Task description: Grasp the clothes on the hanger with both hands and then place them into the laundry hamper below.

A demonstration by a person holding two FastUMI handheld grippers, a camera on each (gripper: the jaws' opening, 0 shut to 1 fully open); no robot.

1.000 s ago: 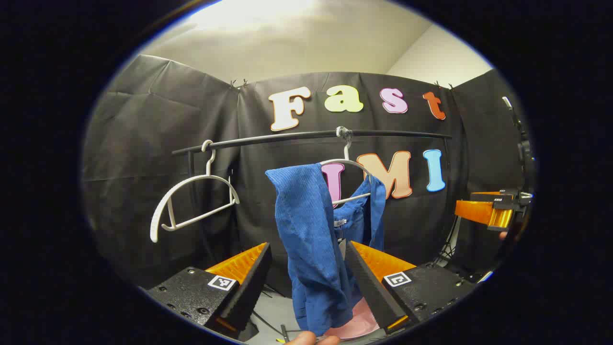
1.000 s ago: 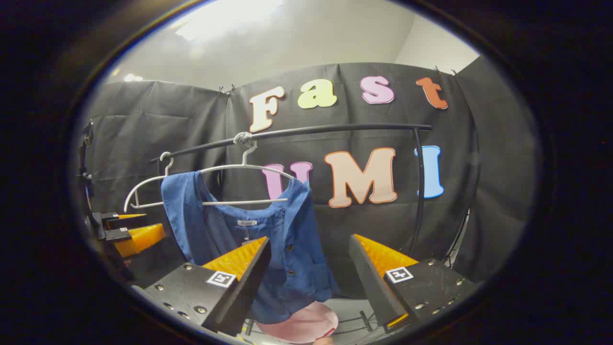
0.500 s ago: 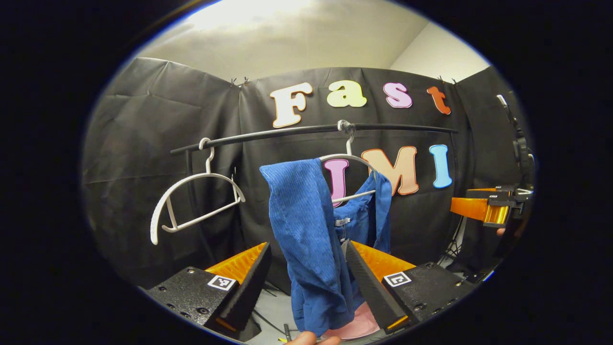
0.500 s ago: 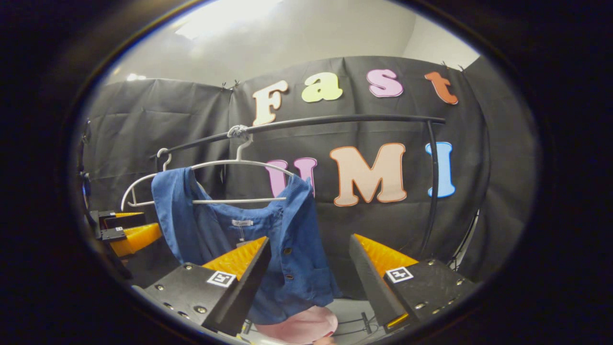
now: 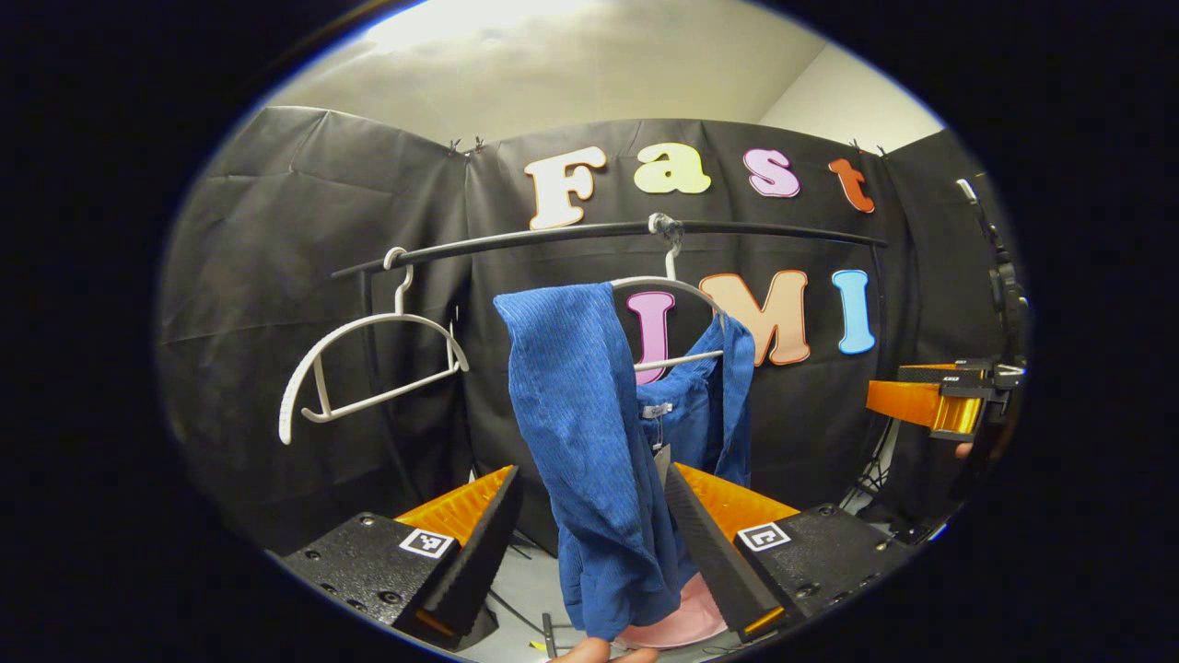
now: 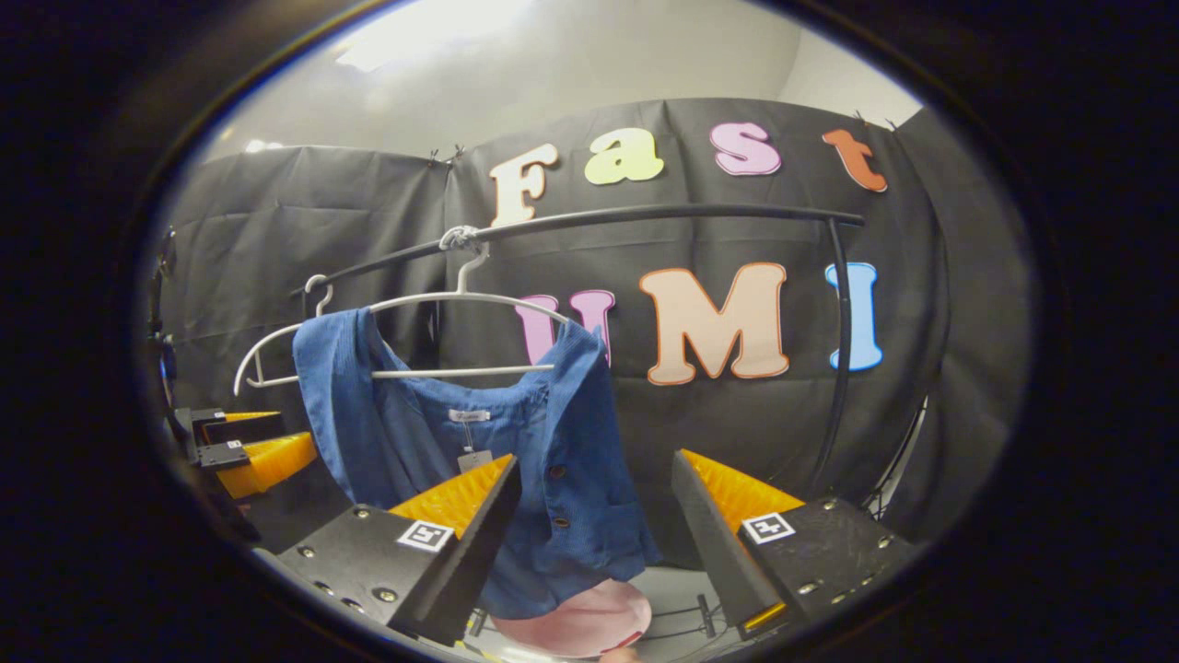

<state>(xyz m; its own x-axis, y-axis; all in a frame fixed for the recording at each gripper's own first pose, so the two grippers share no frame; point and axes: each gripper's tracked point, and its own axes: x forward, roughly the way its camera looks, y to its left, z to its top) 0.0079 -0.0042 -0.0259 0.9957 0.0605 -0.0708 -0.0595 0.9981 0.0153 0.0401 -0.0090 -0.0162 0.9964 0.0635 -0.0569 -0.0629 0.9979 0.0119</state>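
While both the left claw (image 5: 589, 543) and right claw (image 6: 594, 529) gape empty, the soft, light blue shirt (image 6: 479, 460) on its hanger (image 6: 414, 308) looks best pinched at each shoulder.

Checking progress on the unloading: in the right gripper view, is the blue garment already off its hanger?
No, the blue garment still drapes from both shoulders of the white hanger hooked on the black rail.

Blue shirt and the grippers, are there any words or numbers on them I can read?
Neck label on the blue shirt: too small to read.
Paper tag hanging under it: too blurred to read.
Square marker on the left gripper: a black-and-white pattern, no words.
Square marker on the right gripper: the same, no words.
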